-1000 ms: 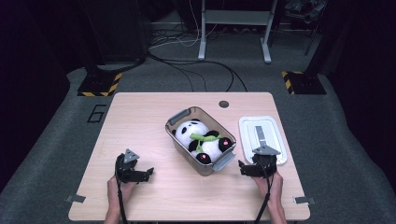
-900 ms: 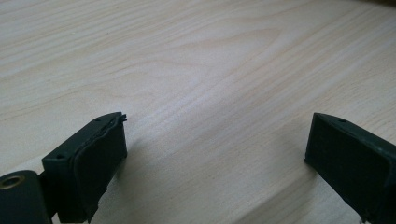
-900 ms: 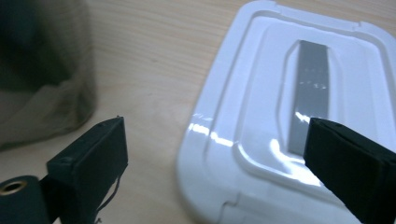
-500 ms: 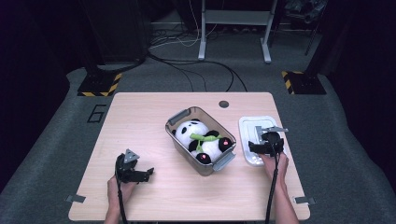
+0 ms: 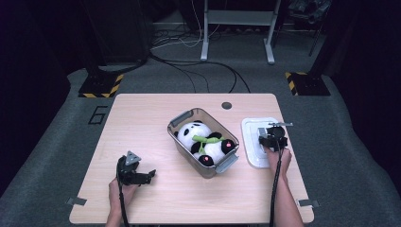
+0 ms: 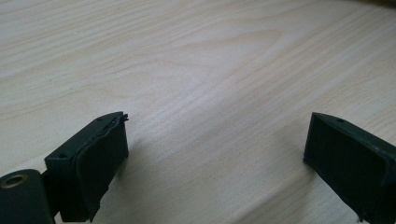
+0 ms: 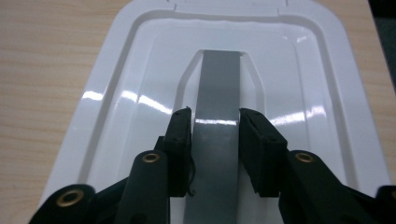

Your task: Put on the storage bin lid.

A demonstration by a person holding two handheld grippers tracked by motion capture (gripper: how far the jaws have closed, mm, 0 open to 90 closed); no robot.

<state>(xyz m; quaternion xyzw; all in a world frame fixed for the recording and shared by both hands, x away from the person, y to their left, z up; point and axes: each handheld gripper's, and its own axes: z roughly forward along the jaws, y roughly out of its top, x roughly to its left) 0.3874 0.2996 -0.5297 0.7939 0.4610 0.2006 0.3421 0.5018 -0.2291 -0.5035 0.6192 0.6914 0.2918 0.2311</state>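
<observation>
A white lid (image 7: 219, 88) lies on the worktop (image 5: 142, 123); the right gripper (image 7: 215, 135) clenches its grey handle (image 7: 217, 93). The left gripper (image 6: 215, 154) rests released.

Glossy white plastic lid (image 7: 140, 84) — matt pale wood-grain table (image 6: 196, 70) — plush panda (image 5: 204, 140).

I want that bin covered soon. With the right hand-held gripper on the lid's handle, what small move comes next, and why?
Probably lift the white lid straight up a little. The right hand-held gripper has its jaws set against both sides of the lid's grey handle, and the lid lies flat on the table beside the open bin holding the panda toy.
</observation>
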